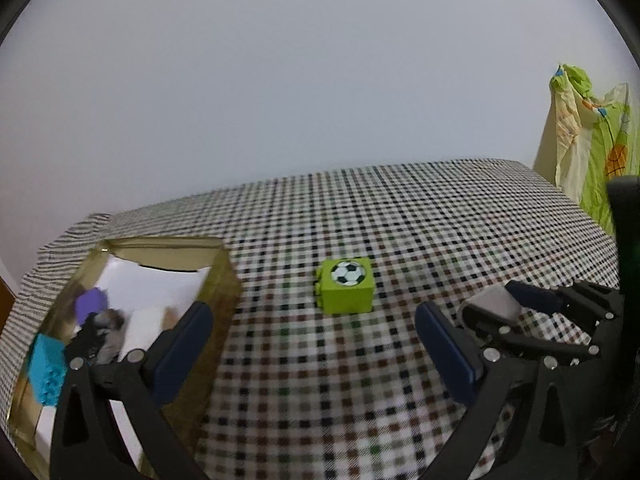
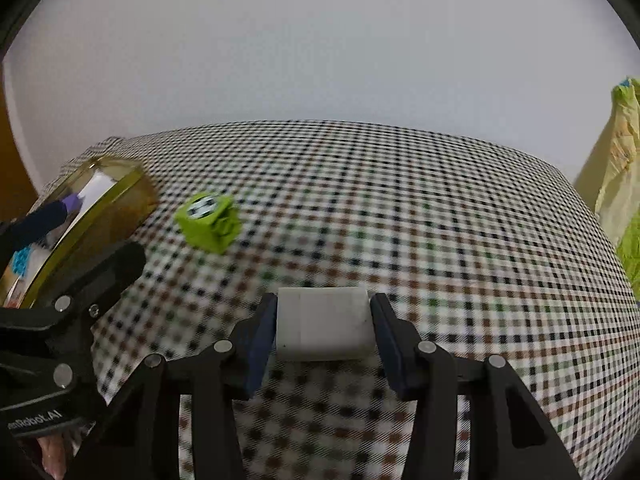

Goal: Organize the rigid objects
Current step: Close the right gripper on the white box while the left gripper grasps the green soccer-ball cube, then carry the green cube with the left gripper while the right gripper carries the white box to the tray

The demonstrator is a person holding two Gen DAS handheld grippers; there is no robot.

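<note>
My right gripper is shut on a white block, its blue pads pressing both sides; the same white block shows at the right of the left wrist view. A lime-green brick with a football picture lies on the checked tablecloth, ahead of my left gripper, which stands open and empty. The same green brick sits left of the right gripper. A gold box at the left holds a purple piece, a turquoise brick and white blocks.
The checked tablecloth covers the whole table, which ends at a plain pale wall. A green and yellow cloth hangs beyond the table's right edge. The gold box sits near the table's left edge.
</note>
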